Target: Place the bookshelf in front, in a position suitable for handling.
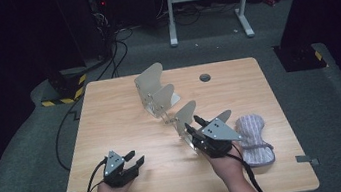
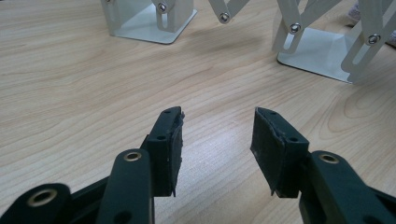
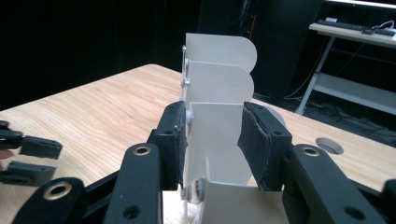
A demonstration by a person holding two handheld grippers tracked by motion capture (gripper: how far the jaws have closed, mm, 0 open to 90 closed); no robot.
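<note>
High view: a white folding metal rack (image 1: 164,99) stands stretched out across the middle of the wooden tabletop (image 1: 112,129), running from the far centre toward the near right.
Rack's near end: its last panel sits at the right gripper (image 1: 197,126), just left of a striped cloth pad (image 1: 253,137) lying flat on the tabletop.
Right gripper: partly open, with a rack panel (image 3: 215,135) standing between its pads; whether the pads touch the panel I cannot tell.
Left gripper (image 1: 134,158): at the near left, well apart from the rack, about half open with nothing between its pads.
Left gripper view: bare wood lies between the two black pads (image 2: 173,144), and the rack's feet (image 2: 322,53) stand farther off.
Tabletop hole (image 1: 204,77): round, near the far edge.
</note>
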